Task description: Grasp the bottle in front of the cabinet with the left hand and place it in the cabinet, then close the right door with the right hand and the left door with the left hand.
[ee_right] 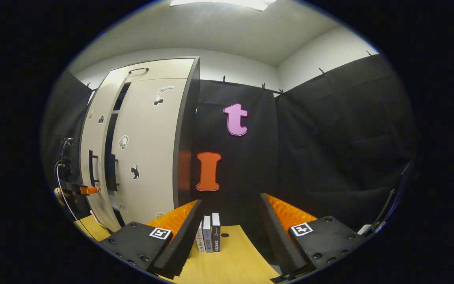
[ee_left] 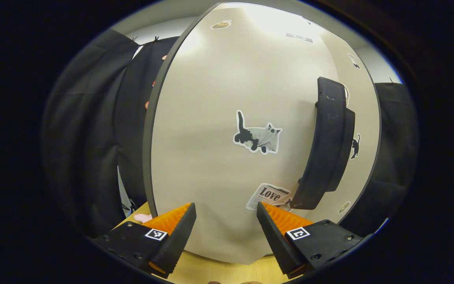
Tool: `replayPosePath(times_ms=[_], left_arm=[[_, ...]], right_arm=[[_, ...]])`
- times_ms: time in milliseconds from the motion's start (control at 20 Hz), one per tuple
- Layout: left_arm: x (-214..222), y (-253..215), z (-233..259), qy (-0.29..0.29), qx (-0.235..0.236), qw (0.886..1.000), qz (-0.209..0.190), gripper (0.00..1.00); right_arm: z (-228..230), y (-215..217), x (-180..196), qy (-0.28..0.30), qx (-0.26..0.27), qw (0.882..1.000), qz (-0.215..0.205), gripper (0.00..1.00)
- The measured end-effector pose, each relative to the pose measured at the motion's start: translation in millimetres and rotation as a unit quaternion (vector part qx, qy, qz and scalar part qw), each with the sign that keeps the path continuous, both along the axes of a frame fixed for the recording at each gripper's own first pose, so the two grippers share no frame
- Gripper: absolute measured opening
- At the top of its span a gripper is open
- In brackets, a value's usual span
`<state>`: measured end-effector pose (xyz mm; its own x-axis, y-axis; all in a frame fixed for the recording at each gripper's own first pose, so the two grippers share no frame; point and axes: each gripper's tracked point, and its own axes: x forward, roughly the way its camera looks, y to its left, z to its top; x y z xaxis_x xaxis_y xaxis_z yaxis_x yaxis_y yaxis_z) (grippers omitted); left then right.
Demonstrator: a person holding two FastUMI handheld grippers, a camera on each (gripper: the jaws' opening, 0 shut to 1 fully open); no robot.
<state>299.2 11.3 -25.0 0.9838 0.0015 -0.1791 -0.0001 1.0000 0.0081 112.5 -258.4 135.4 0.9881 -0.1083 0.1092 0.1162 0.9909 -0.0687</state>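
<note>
Left gripper point(ee_left: 226, 232) sits right up against the left door point(ee_left: 227, 157), jaws spread, holding nothing. Cabinet point(ee_right: 140, 150) stands on the wood counter point(ee_right: 231, 260), three books point(ee_right: 208, 236) beside it, black cloth behind. Right gripper point(ee_right: 230, 236) jaws released too. Can't spot the bottle.

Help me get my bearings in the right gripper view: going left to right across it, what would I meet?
The left gripper at the cabinet's edge → left door handle → right door handle → black cat sticker on the right door → three upright books on the wooden table.
</note>
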Motion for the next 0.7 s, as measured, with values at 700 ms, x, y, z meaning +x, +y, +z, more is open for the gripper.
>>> replayPosePath(times_ms=[700], left_arm=[[2.5, -1.7, 2.3, 0.003, 0.029, 0.999, 0.022, 0.95]], right_arm=[[-18.7, -31.1, 17.0, 0.023, 0.016, 1.0, 0.002, 0.94]])
